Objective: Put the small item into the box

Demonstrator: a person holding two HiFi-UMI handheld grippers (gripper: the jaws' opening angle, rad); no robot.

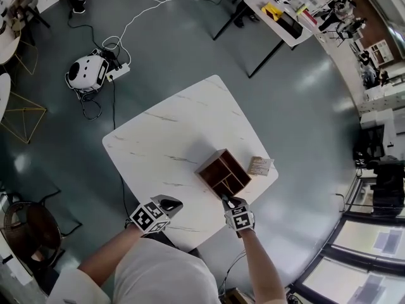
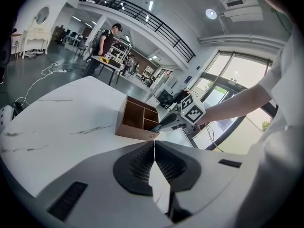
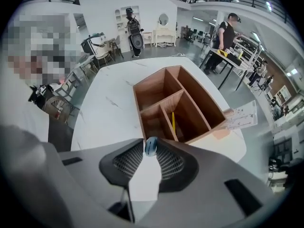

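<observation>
A brown wooden box (image 1: pixel 224 173) with several compartments stands on the white marble table (image 1: pixel 164 144), near its right corner. My right gripper (image 1: pixel 226 201) hovers at the box's near edge, shut on a small blue item (image 3: pixel 150 146) pinched at its fingertips. In the right gripper view the box (image 3: pixel 178 106) lies just ahead, and a thin yellow stick (image 3: pixel 173 122) rests in one compartment. My left gripper (image 1: pixel 171 205) is shut and empty over the table's near edge, left of the box (image 2: pixel 137 118). From the left gripper view the right gripper (image 2: pixel 164 123) shows against the box's corner.
A printed card (image 1: pixel 260 165) lies on the table just right of the box. Beyond the table are a grey floor, a white device with cables (image 1: pixel 87 72), chairs at the left, and a far table (image 1: pixel 278 14) with a person beside it.
</observation>
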